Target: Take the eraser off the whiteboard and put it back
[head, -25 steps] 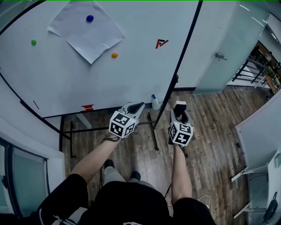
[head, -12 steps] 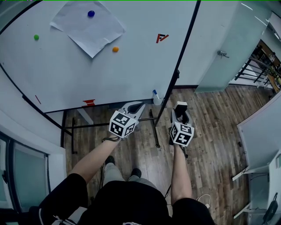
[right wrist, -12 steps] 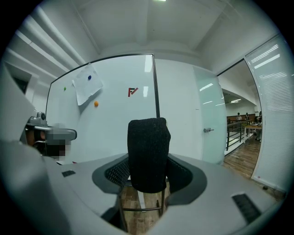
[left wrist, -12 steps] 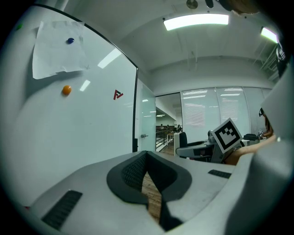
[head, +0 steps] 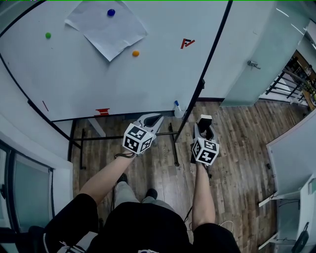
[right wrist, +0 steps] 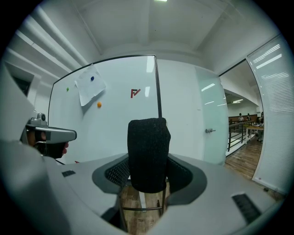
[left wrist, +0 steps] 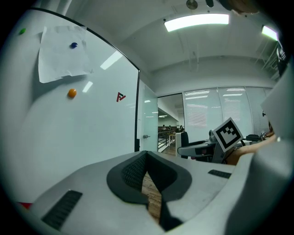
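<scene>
– While you stand facing the whiteboard [head: 74, 74], both your forearms reach forward side by side. Each tool points at the board and is tipped only slightly down.
– Seen from above, your hands show just under the board's lower edge. Your left tool [left wrist: 146, 153] has its jaws together at the tips with nothing between them, and it sits close to the left of the board's black right-hand frame.
– And the right one?
– Your right tool [right wrist: 148, 170] is clamped on the eraser [right wrist: 148, 147], one pad pressed against each of its sides. That hand sits just right of the board's right-hand frame, level with your left hand but apart from it.
– What does the eraser look like?
– It stands upright in your jaws as a dark block. A woven, felt-like face is turned back toward your hand and the top corners are rounded. From above, its top end shows pale. It is off the whiteboard, held in the air in front of the board's lower right corner.
– On the board above your hands, a blue magnet [head: 111, 12] sits on a tilted sheet of paper [head: 106, 32]. An orange magnet [head: 135, 53] sits just below the sheet, and a small red mark [head: 186, 43] lies near the right frame.
</scene>
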